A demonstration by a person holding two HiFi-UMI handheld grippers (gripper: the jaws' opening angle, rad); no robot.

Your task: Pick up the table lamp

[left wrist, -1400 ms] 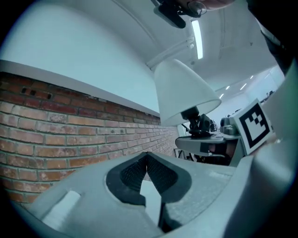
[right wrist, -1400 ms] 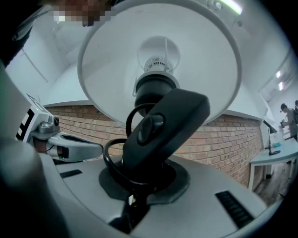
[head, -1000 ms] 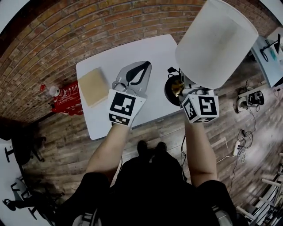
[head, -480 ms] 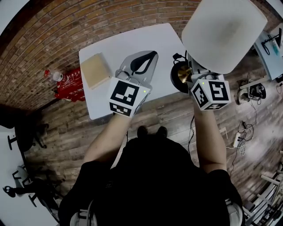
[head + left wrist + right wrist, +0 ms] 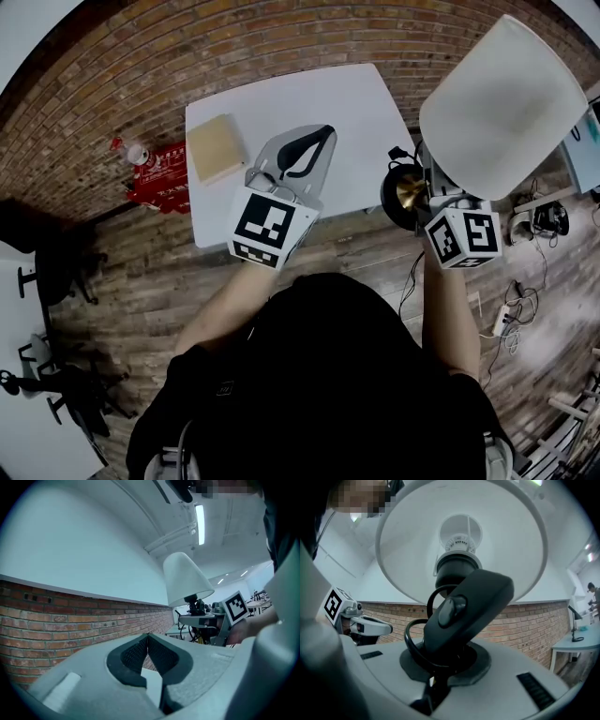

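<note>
Table lamp (image 5: 502, 103) already off white table (image 5: 281, 98), up in air past table's right edge, over wood floor (image 5: 141, 272). Right gripper (image 5: 431, 190) clamped narrow on lamp stem between base and shade. Cord and inline switch (image 5: 461, 613) bunched right at its jaws. Left gripper (image 5: 300, 161) pinched closed, nothing in it, hovering over table's near edge. Pickup looks basically done. What's left, at a guess: keep lamp steady, don't snag cord.
</note>
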